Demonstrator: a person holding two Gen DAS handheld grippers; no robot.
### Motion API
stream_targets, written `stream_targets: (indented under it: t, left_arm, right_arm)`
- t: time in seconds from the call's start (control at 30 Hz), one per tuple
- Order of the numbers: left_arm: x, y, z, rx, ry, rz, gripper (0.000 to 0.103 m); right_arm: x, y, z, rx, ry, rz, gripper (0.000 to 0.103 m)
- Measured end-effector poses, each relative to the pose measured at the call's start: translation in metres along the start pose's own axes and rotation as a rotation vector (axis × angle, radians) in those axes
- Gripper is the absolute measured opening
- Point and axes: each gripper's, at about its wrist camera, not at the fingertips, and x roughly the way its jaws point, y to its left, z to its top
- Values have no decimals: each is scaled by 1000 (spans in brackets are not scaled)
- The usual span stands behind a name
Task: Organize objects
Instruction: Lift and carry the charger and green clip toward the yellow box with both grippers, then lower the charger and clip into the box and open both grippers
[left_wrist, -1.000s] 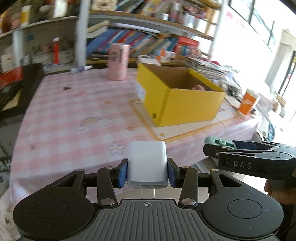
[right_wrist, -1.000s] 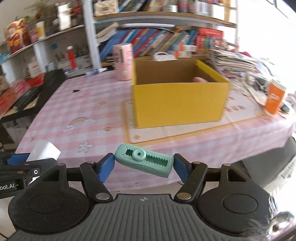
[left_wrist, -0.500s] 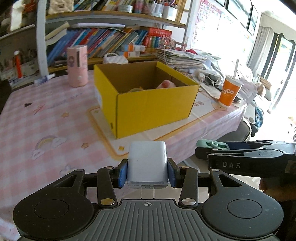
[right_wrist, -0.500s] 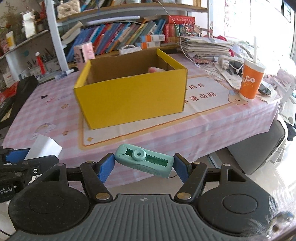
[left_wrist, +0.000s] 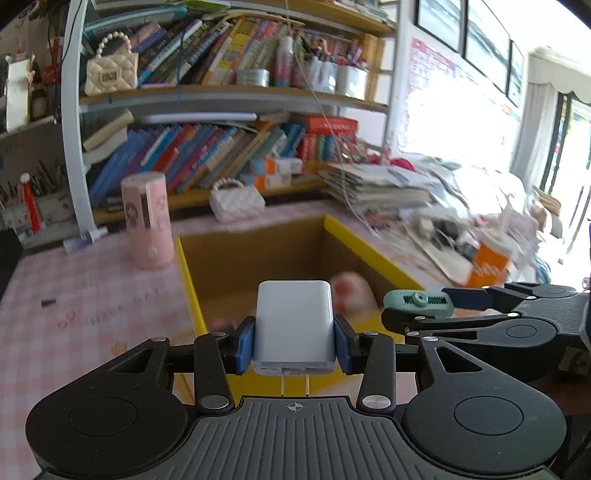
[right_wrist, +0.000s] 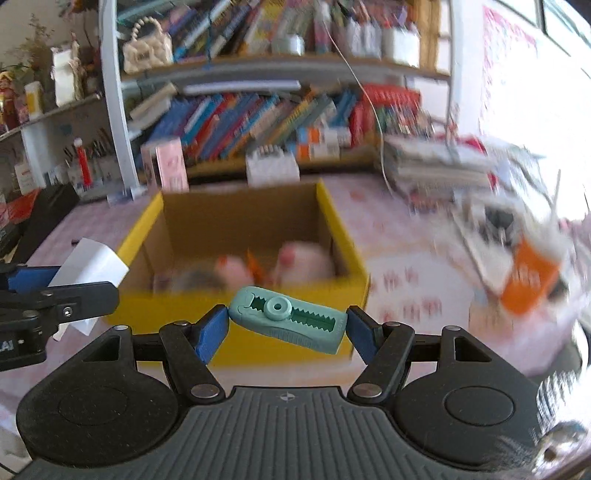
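My left gripper (left_wrist: 293, 345) is shut on a white plug-in charger (left_wrist: 293, 325), held over the near edge of the open yellow cardboard box (left_wrist: 373, 253). My right gripper (right_wrist: 287, 330) is shut on a teal toothed clip (right_wrist: 288, 319), held just in front of the same box (right_wrist: 236, 312). The clip and right gripper also show in the left wrist view (left_wrist: 417, 302); the charger shows in the right wrist view (right_wrist: 88, 266). Blurred pink objects (right_wrist: 303, 262) lie inside the box.
A pink cylinder (left_wrist: 147, 219) stands left of the box on the pink checked tablecloth (left_wrist: 74, 302). An orange cup (right_wrist: 528, 284) and stacked papers (left_wrist: 376, 184) are to the right. A bookshelf (left_wrist: 229, 144) stands behind, with a white quilted purse (left_wrist: 236, 201).
Both grippers have moved forward and up toward the box, which now looks much nearer; its inside is in view. Both holds are unchanged.
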Motion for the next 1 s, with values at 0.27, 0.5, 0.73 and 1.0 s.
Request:
stream_targets:
  t: [0.27,0.5,0.73,1.0]
  left_arm:
    - [53,4,32,-39,18,106,41]
    - [102,11,36,-79,120,157,41]
    - [133,17,29,-104,201,192,41]
    - [143,17,28,-98,227,224,42]
  right_arm:
    - [55,-3,45,-196,-54,82,67]
    - [111,8,49,-319,46,167,67]
    - [143,15,48,-350,129,228,68]
    - [153,19,48,-413,167,247,68]
